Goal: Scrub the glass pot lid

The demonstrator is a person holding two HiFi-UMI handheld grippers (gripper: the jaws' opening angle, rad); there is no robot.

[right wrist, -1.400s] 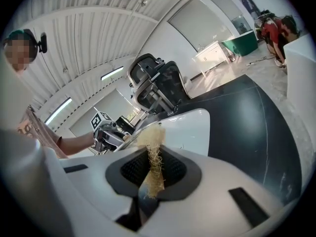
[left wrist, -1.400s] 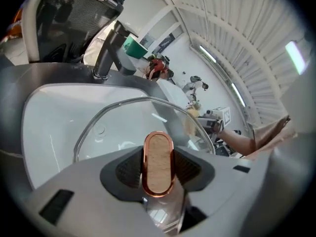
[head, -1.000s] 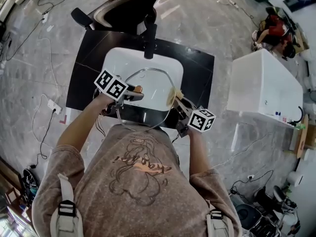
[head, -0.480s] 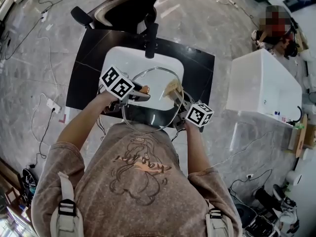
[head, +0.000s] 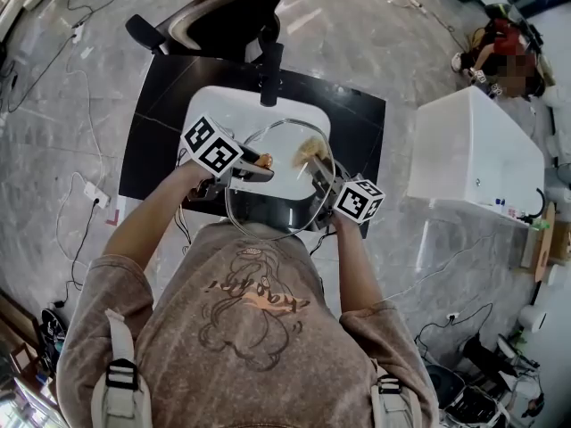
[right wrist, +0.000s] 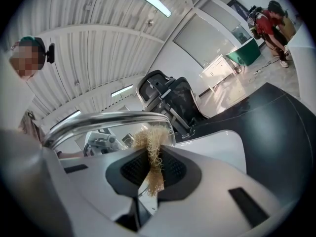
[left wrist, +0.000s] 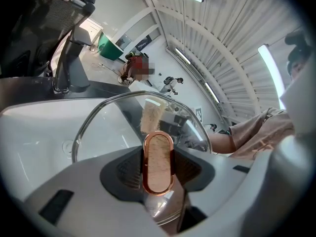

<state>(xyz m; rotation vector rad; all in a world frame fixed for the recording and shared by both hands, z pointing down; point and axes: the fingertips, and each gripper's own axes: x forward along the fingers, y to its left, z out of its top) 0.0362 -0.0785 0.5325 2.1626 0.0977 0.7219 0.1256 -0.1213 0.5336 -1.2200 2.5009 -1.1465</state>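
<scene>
I hold a clear glass pot lid (head: 278, 181) with a steel rim upright over the white sink (head: 214, 111). My left gripper (head: 257, 165) is shut on the lid's copper-rimmed wooden knob (left wrist: 158, 162), seen end-on in the left gripper view. My right gripper (head: 319, 173) is shut on a tan fibrous scrubber (head: 309, 151), which presses against the far side of the glass. In the right gripper view the scrubber (right wrist: 150, 157) sticks out between the jaws just under the lid's rim (right wrist: 106, 120). Through the glass the scrubber (left wrist: 151, 116) shows in the left gripper view.
The sink sits in a black counter (head: 152, 141) with a dark faucet (head: 270, 74) at the back. A black office chair (head: 223, 16) stands behind it and a white cabinet (head: 477, 159) to the right. Cables lie on the marble floor (head: 62, 105).
The lid has shifted right and toward me over the sink. My right gripper has carried the scrubber up and inward across the glass. The left gripper keeps hold of the knob.
</scene>
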